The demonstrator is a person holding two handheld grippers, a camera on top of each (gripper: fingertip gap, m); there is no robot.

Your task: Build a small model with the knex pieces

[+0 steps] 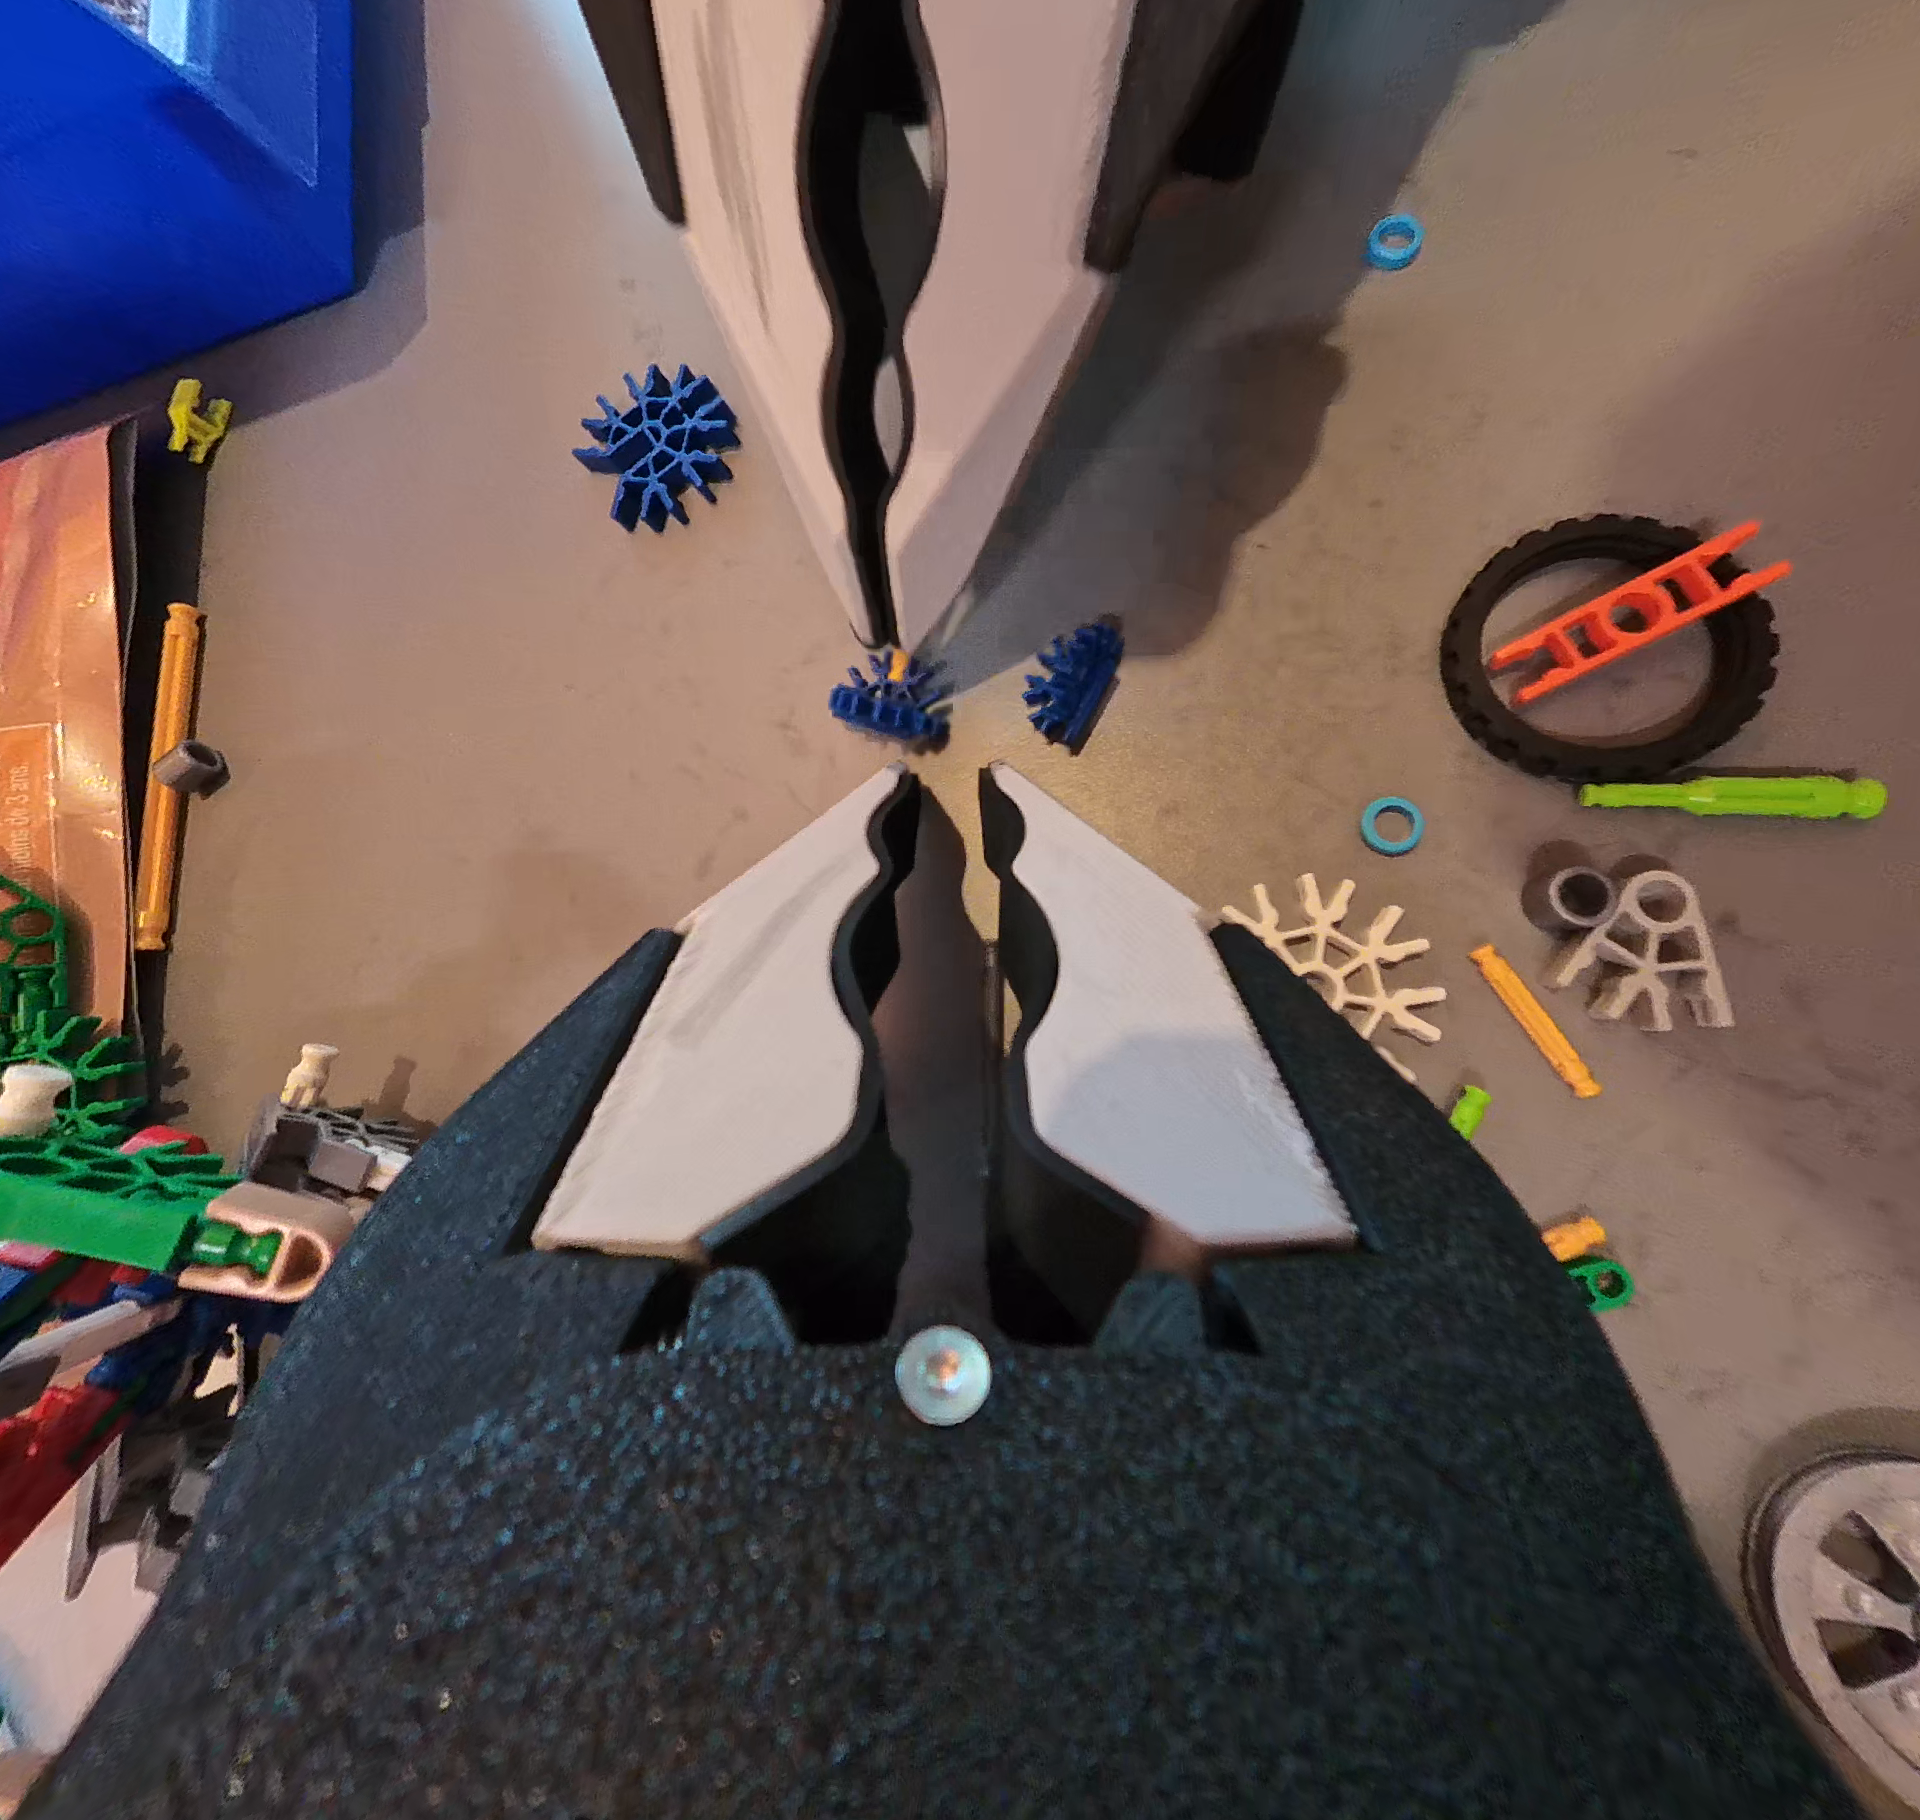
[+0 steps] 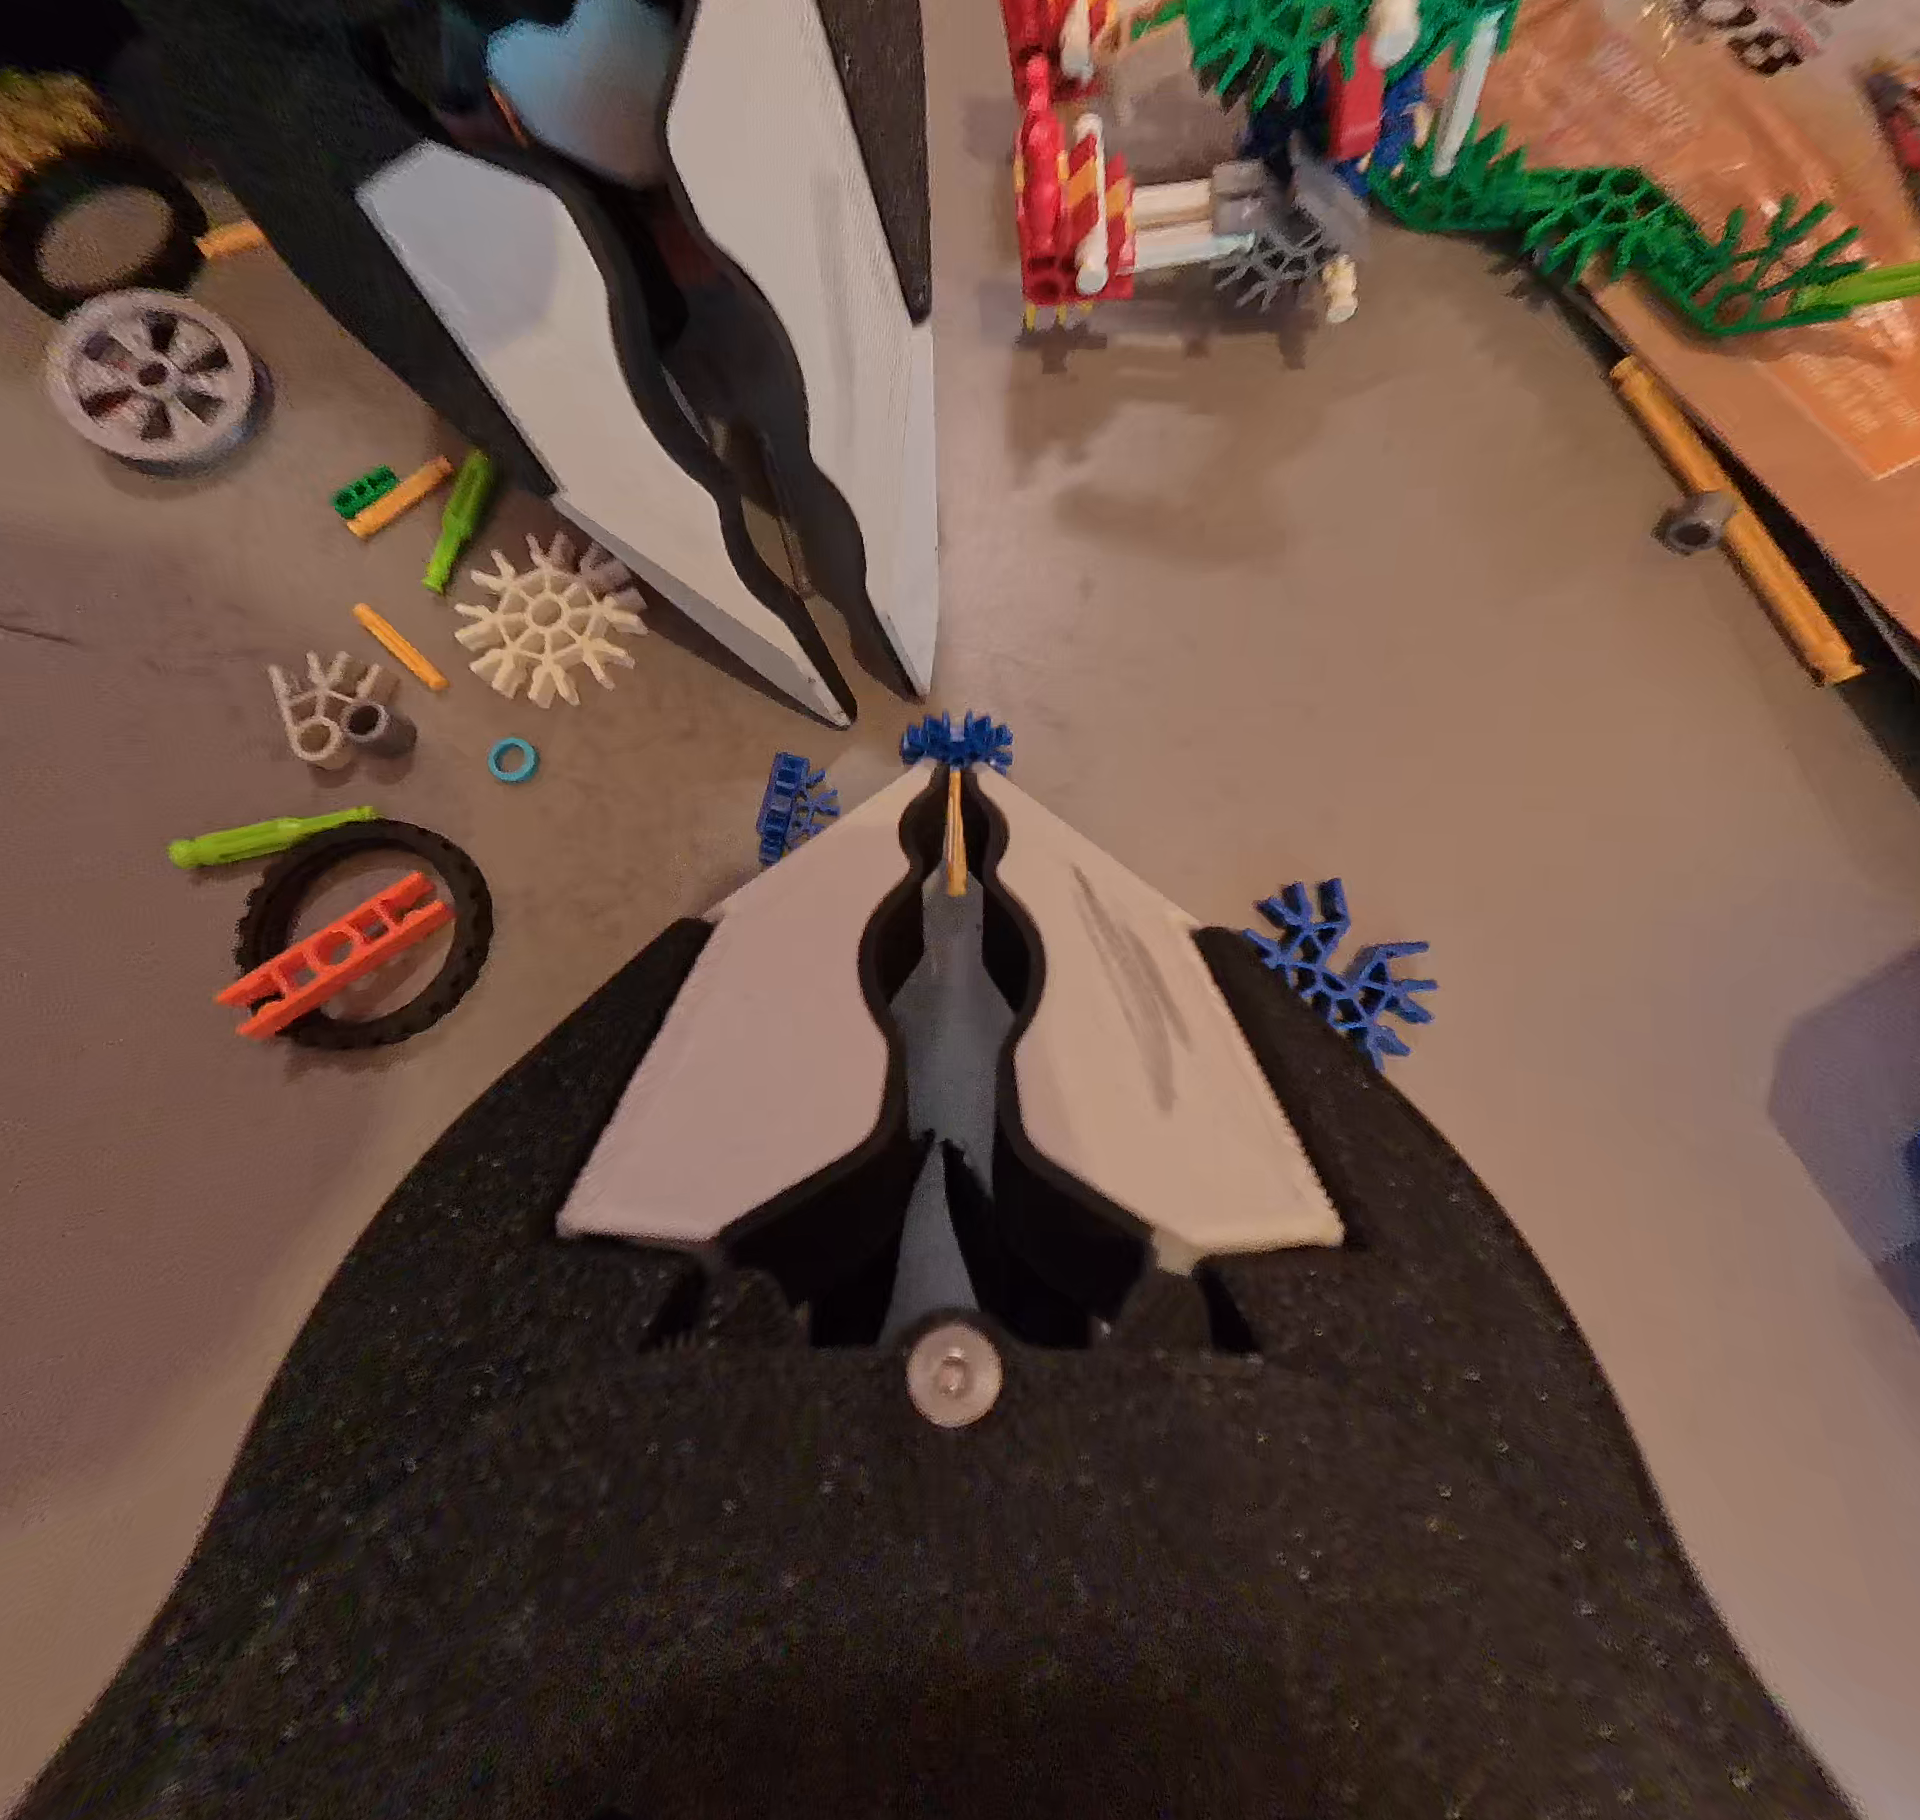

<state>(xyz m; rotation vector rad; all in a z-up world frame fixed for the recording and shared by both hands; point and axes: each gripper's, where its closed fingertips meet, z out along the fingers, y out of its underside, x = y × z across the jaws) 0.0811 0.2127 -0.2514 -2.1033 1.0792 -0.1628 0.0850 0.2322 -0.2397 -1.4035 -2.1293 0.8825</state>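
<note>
My right gripper [image 2: 956,771] is shut on a thin yellow rod [image 2: 954,835]. A small blue connector [image 2: 956,740] sits on the rod's far end, just above the grey table. In the left wrist view the right gripper [image 1: 883,638] comes down from the top with that blue connector [image 1: 888,702] at its tips. My left gripper [image 1: 948,773] faces it, a short way from the connector, with its jaws a little apart and empty. It also shows in the right wrist view [image 2: 885,705]. A blue half connector [image 1: 1075,684] lies just beside them.
A blue snowflake connector [image 1: 660,445], a white one [image 1: 1340,949], a black tyre [image 1: 1605,731] with an orange piece [image 1: 1642,607], a green rod [image 1: 1735,796] and blue rings [image 1: 1390,825] lie around. A blue box [image 1: 156,160] and a built model [image 2: 1299,108] stand at the edges. My left and right fingertips are right by each other. The right tips stand about 7 centimetres off the blue snowflake connector [image 1: 660,445]. It is also in sight in the right wrist view [image 2: 1314,969].
</note>
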